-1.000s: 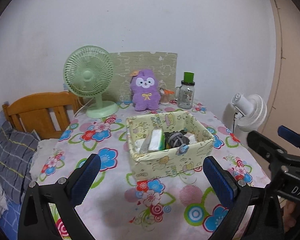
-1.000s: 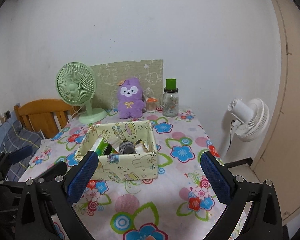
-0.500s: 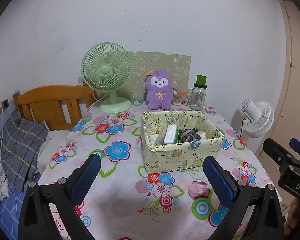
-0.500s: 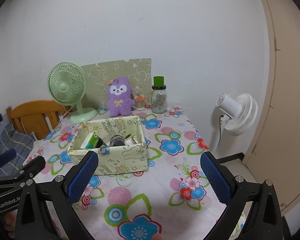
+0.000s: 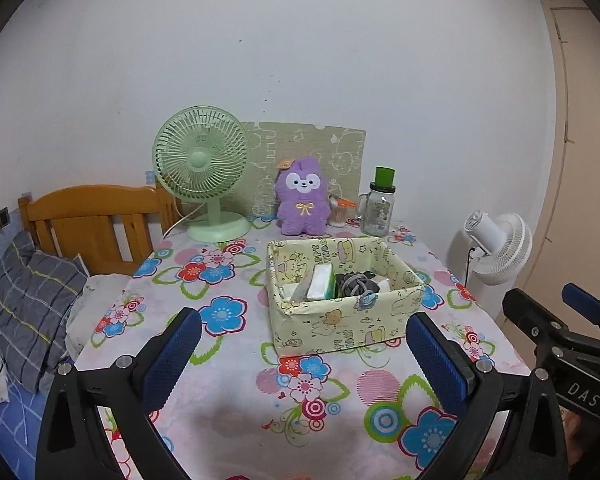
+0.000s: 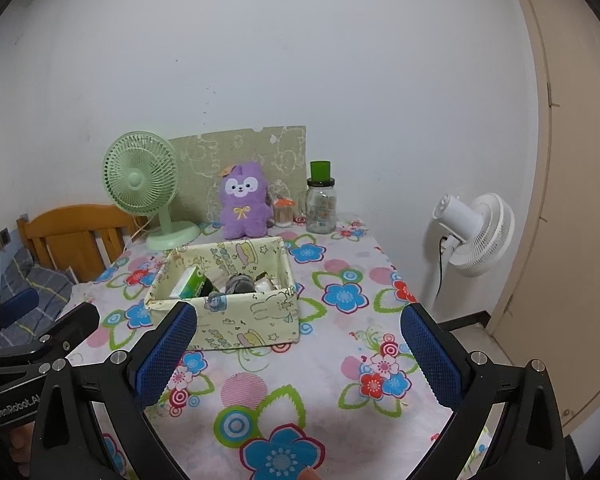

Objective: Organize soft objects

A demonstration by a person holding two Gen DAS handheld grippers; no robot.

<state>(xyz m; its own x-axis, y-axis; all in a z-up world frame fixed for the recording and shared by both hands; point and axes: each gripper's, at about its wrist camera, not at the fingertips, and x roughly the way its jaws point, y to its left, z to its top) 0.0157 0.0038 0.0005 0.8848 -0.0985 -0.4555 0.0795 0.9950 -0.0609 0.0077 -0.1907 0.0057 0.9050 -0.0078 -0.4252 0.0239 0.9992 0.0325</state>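
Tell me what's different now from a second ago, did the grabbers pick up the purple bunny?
No. Both grippers have pulled back from the table: the fabric box and purple plush look farther off. The left gripper and right gripper stay open and empty. The plush, box, green fan and jar haven't moved.

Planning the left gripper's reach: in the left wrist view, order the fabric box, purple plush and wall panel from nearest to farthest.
1. Fabric box, mid-table, ahead of the left gripper.
2. Purple plush, at the table's far edge.
3. Wall panel, behind the plush.
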